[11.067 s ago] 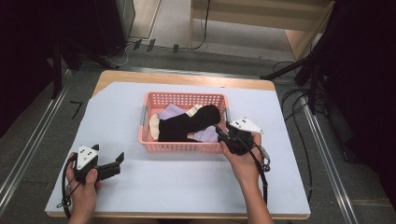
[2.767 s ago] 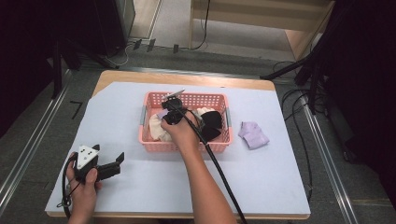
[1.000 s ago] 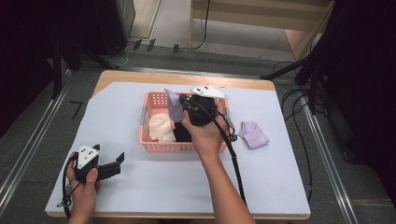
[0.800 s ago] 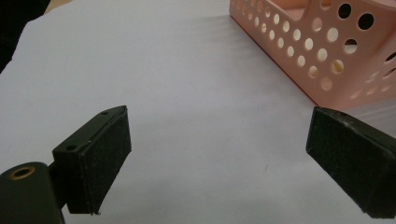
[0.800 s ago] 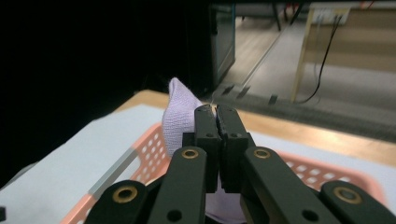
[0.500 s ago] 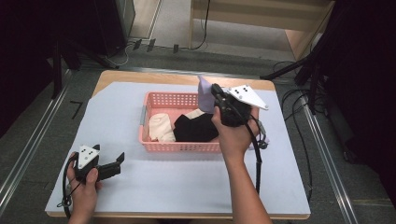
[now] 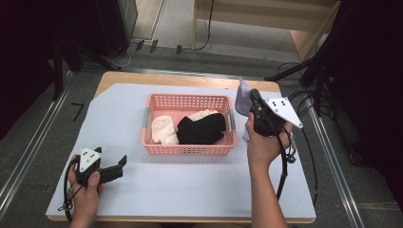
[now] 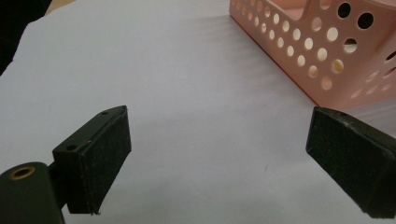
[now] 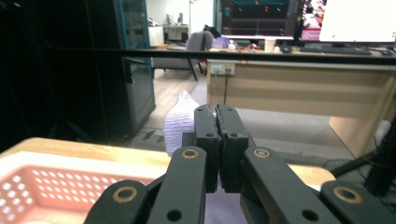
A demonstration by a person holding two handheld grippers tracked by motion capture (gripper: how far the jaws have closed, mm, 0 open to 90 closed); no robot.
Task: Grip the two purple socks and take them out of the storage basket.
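While the right gripper (image 7: 253, 100) is held up in the air just beyond the right end of the pink basket (image 7: 188, 148), a lavender sock (image 7: 243, 97) is pinched between its jaws, which are seen pressed tight together in the right gripper view with the knitted lavender fabric (image 9: 180, 122) sticking out to their left. In the high view the sock is seen hanging clear of the table, above the white sheet (image 7: 190, 185) and to the right of the basket's rim, with the grey three-cornered plate of the gripper turned toward the right. A second patch of lavender is glimpsed low behind the right hand (image 7: 260, 142), though what it belongs to cannot be made out. Inside the basket a cream sock (image 7: 163, 129) is laid at the left and a black sock (image 7: 201, 129) beside it toward the right, with a pale piece partly covered behind the black one. The left gripper (image 7: 114, 172) is rested on the white sheet near the front left corner of the table, well apart from the basket, and is gripped by the left hand (image 7: 85, 190). Its jaws are spread wide and nothing is held between them; in the left gripper view the perforated wall of the basket (image 8: 322, 51) is seen beyond them at the upper right.
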